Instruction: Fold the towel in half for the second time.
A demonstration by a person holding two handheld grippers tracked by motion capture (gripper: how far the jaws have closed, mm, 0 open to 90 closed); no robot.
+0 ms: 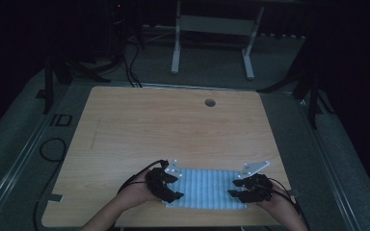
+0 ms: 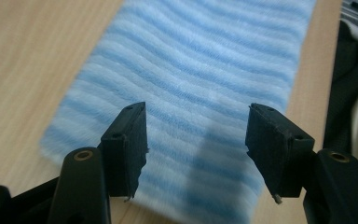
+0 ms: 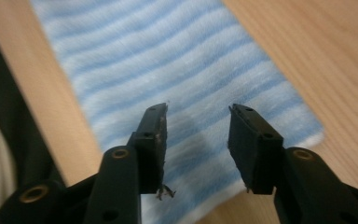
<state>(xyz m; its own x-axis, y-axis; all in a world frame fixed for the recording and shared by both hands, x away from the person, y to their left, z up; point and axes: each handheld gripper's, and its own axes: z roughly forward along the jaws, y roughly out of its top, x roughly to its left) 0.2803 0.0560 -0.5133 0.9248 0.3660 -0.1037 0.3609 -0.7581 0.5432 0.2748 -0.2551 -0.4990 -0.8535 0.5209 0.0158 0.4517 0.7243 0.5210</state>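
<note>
Black jaws of the left gripper [image 2: 196, 140] rise from the bottom of the left gripper view, spread apart over a blue and white striped cloth [image 2: 191, 84], with nothing clamped between them. Its fingers [image 2: 126, 144] hover just above the fabric, and a soft shadow falls on the stripes in the gap. Jaws of the right gripper [image 3: 198, 144] stand apart in the same way in the right gripper view, above the cloth [image 3: 168, 79] near one of its short ends, holding nothing; a few loose fibres cling to one of its fingers [image 3: 151, 149]. Seen from the high view, the cloth [image 1: 207, 187] lies flat, long side running left to right, at the near edge of a light wooden table [image 1: 173, 125]. A person's hands come in from the bottom edge. At the cloth's left end sits the left gripper [image 1: 171, 185], and at its right end the right gripper [image 1: 238, 187], the two facing each other across the fabric. Each carries a grey three-cornered plate on top. A small round hole [image 1: 210, 102] shows near the table's far edge, and a white frame [image 1: 212, 33] stands on the dark floor beyond.
</note>
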